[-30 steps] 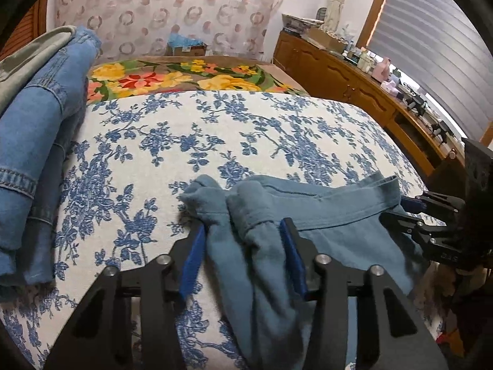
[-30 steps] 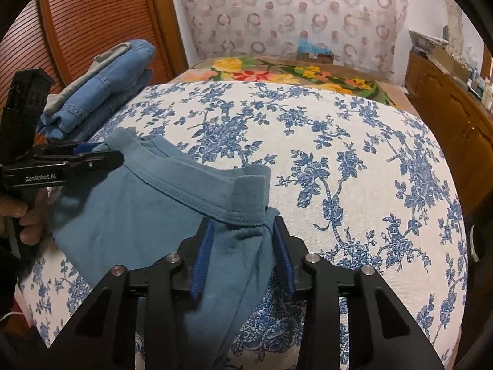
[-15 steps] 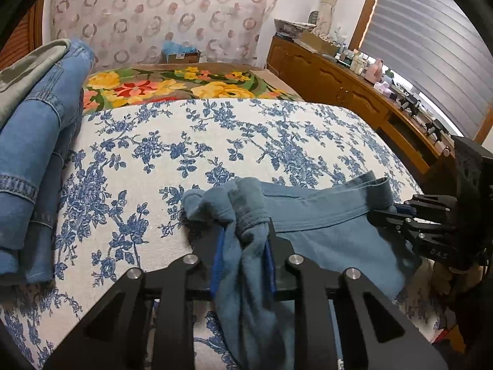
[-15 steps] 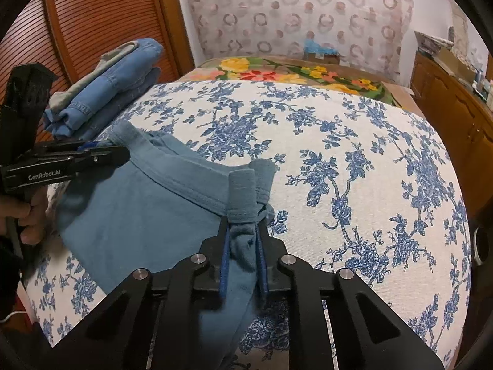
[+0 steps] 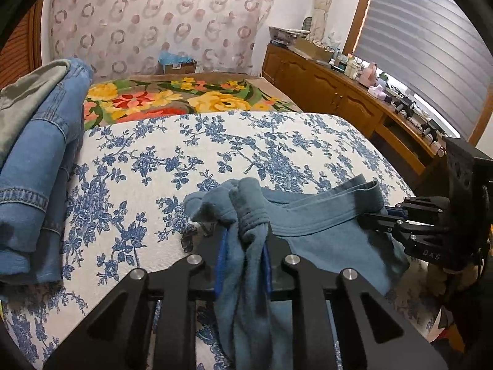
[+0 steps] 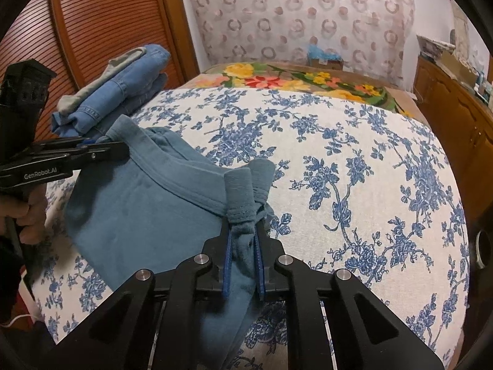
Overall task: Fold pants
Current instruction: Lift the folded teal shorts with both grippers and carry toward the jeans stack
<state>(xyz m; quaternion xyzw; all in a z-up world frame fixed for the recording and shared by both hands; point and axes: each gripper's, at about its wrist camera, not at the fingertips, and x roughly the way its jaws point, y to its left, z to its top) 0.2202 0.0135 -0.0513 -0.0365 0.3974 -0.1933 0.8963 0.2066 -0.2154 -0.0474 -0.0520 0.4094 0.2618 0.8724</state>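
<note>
A: Where are the pants (image 5: 311,225)?

B: On my feed they lie on the bed (image 5: 191,166), on its near edge, waistband toward the far end. The cloth is teal-blue and bunched at both corners of the waistband.

A: And my grippers?

B: I have the left gripper (image 5: 243,257) clamped on the left waistband corner; its jaws are closing, and the blue pads pinch a thick wad of fabric that hangs down between the fingers. The right gripper (image 6: 243,257) is clamped on the other waistband corner, cloth squeezed between its pads too. In the right view the left gripper (image 6: 101,151) comes in from the side, and I can see the hand (image 6: 26,212) on its handle.

A: What is around the pants?

B: To their left, against the bed's edge, sits a pile of folded jeans (image 5: 40,160) with a grey garment (image 5: 24,101) on top. Beyond the pants the blue-flowered sheet runs to a bright floral blanket (image 5: 172,98). To their right, off the bed, stands a wooden cabinet (image 5: 336,92) crowded with small items.
</note>
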